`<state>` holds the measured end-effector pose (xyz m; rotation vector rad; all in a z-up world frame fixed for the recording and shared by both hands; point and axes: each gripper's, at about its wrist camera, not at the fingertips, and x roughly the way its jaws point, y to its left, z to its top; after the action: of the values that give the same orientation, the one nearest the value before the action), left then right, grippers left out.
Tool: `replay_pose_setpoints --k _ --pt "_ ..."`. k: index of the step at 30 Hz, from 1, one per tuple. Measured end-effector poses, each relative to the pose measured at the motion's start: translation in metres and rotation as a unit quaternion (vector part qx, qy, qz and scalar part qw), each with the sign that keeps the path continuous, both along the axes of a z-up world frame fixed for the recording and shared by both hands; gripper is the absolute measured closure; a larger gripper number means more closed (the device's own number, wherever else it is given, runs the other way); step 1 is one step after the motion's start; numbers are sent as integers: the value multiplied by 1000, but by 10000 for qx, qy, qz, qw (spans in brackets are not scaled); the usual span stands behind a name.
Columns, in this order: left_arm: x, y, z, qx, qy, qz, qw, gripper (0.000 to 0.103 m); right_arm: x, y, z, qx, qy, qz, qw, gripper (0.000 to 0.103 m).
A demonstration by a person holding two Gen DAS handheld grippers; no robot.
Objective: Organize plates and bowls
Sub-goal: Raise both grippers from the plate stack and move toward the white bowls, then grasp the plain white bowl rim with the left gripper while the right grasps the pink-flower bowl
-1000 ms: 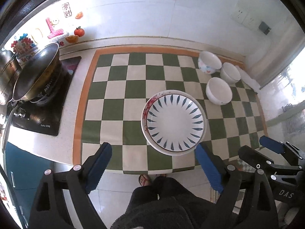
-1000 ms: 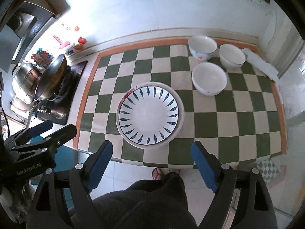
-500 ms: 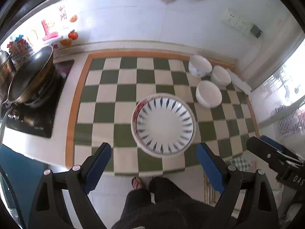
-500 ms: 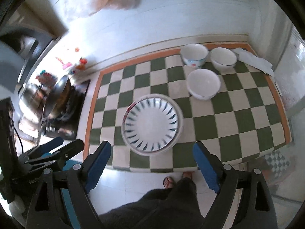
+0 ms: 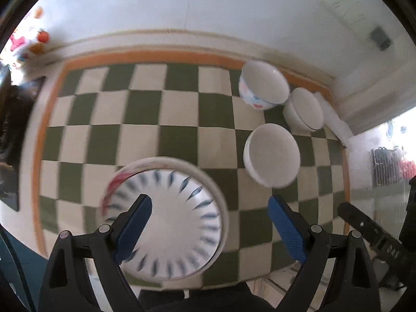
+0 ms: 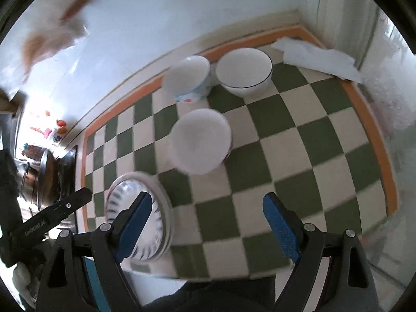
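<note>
Left wrist: white plate (image 5: 179, 223) (blue dashes, blurred), three white bowls; both fingers spread

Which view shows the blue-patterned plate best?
The left wrist view: nearly the whole plate shows, with only its near left part behind a tool finger. The right wrist view shows the plate squeezed at the lower left, half hidden behind that tool's finger and more blurred.

Your counter carries a green-and-cream checkered mat (image 5: 182, 119) with an orange border. On it: stacked plates (image 5: 176, 223) at the near edge, three bowls (image 6: 200, 145) clustered far right, white cloth (image 6: 319, 59) in the corner.
</note>
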<state>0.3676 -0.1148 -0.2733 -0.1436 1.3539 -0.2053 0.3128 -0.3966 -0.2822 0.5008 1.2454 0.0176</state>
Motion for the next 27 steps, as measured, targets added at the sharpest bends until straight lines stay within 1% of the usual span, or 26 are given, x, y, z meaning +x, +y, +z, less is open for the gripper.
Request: replay_pose_setpoints --k 2,4,5,6,7,8,9,10,11,12,13,14,15,17,18,20,21,27 --pt "20 -17 -20 11 211 2 9998 12 21 -12 -20 58 124 96 9999 17" --pt "38 -33 -40 87 409 12 9991 14 46 -22 -42 152 290 252 9991 19" --pt "47 -39 -50 120 512 16 9986 18 57 -26 -53 200 366 320 9986 21" --pt "54 -46 -60 130 622 23 9980 23 69 -29 -65 247 450 402 9979 23" --pt "60 -50 -68 144 718 16 9973 26 80 -29 -75 278 535 496 9970 27" --pt "65 -55 -76 169 809 29 9966 33 91 -30 -85 289 616 600 9959 31" --pt "70 -60 -84 177 858 45 9961 40 98 -30 -92 292 670 676 9950 32" --pt "74 -63 -91 208 914 51 9956 44 107 -30 -102 297 756 777 9937 34" --pt "77 -67 -97 264 991 57 9947 55 111 -30 -107 294 801 826 9929 38" --pt "80 -69 -104 237 1076 63 9939 67 118 -29 -116 280 865 914 9916 43" --pt "81 -71 -109 182 1157 59 9931 70 122 -28 -122 260 905 974 9908 58" --pt "81 -73 -112 135 1218 65 9924 76 128 -27 -129 281 955 1064 9893 71" --pt "81 -74 -114 97 1230 64 9923 81 131 -27 -133 299 998 1102 9884 75" --pt "80 -78 -115 84 1215 22 9926 85 134 -26 -141 348 1044 1164 9871 88" --pt "80 -79 -115 65 1219 8 9925 86 135 -26 -143 469 1020 1174 9867 91" --pt "78 -81 -116 20 1249 -33 9922 91 136 -24 -143 483 1043 1177 9864 92" --pt "77 -81 -116 -29 1267 -37 9919 91 136 -24 -143 475 1046 1181 9863 92" --pt "72 -89 -105 5 1192 -112 9928 91 131 -27 -141 490 1104 1120 9863 93"
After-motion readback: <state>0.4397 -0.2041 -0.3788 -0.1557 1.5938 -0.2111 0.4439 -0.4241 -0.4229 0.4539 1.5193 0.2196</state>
